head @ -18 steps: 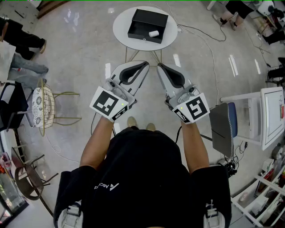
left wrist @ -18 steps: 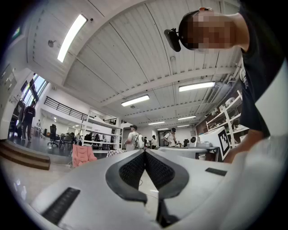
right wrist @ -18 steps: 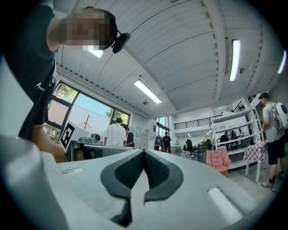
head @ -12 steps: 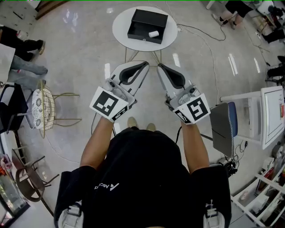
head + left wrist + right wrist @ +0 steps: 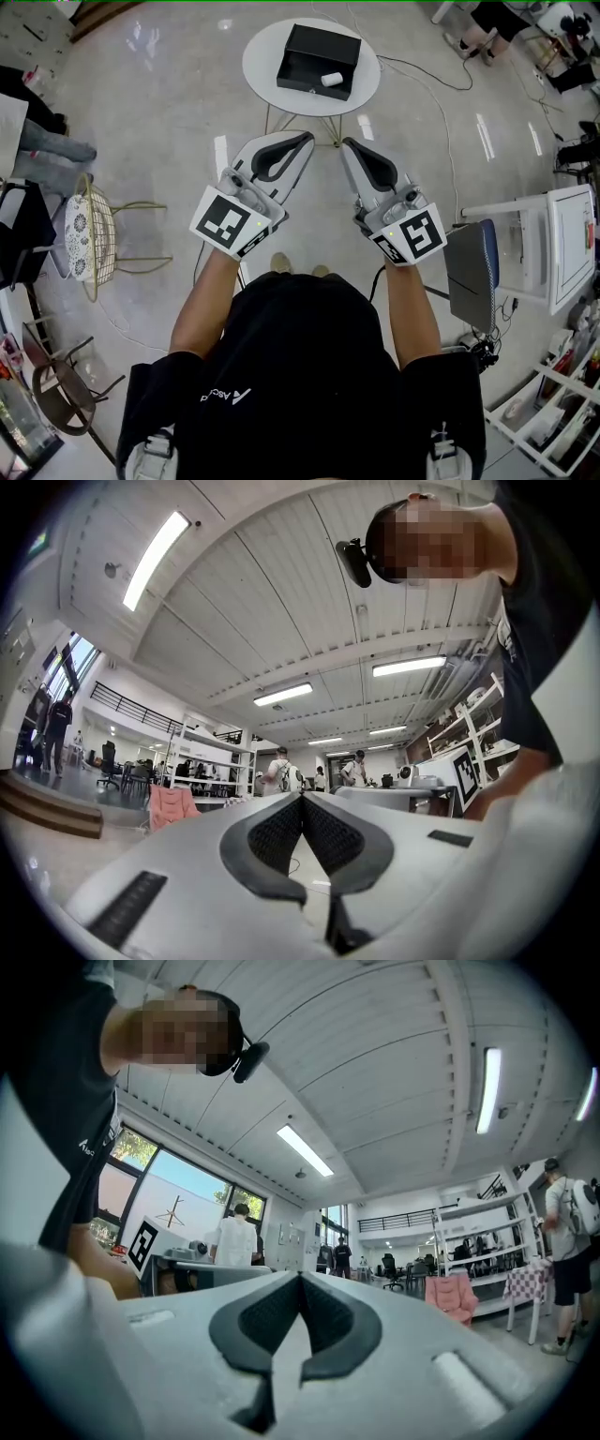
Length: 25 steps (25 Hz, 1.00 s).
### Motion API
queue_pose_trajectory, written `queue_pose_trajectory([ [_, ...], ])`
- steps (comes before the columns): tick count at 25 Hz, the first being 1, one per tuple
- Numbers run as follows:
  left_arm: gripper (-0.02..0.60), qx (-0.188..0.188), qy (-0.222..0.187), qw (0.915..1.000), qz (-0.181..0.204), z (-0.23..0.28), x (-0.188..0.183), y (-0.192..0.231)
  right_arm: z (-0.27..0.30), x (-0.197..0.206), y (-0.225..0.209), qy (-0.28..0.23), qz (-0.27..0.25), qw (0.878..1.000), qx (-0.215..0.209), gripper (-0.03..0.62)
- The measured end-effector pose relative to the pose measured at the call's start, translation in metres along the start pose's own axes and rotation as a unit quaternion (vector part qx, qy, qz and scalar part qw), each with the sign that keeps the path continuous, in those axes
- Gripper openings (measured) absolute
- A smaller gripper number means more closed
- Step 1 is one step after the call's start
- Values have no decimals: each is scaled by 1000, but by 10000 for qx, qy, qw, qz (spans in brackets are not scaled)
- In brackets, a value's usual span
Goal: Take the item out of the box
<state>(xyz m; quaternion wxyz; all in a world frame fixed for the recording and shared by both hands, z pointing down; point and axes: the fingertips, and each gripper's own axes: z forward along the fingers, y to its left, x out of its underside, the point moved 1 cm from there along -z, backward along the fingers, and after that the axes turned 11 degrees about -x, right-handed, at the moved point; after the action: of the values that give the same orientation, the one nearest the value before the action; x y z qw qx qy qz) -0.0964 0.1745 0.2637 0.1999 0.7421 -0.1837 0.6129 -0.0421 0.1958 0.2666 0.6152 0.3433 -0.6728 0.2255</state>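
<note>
An open black box sits on a small round white table far ahead in the head view. A small white cylindrical item lies inside the box near its right front corner. My left gripper and right gripper are held side by side at chest height, well short of the table, tips pointing toward it. Both are shut with nothing between the pads. In the left gripper view the left gripper tilts up at the ceiling, and in the right gripper view the right gripper does the same; neither shows the box.
A gold wire chair stands at the left, a white desk and a blue-backed chair at the right. Cables trail over the glossy floor beside the table. People stand further off in the room.
The table and box have shifted slightly right and down in the head view. Both grippers sit a little lower in the frame, still shut.
</note>
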Motion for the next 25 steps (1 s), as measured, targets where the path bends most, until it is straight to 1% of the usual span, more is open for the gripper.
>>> queue_pose_trajectory([
  [7,-1,136,-41,9999,-31,-3,1,40,29,13,-3,136,-20,9998,163,2],
  [13,-1,139,-38,9999,-47,13,8,71,49,24,-28,226,-55,9996,161,2],
  [19,-1,35,-47,10000,59,56,16,96,61,35,-80,171,-99,9998,26,2],
  [25,-1,-85,-32,9999,146,118,32,136,87,56,-149,325,-379,9984,-269,2],
])
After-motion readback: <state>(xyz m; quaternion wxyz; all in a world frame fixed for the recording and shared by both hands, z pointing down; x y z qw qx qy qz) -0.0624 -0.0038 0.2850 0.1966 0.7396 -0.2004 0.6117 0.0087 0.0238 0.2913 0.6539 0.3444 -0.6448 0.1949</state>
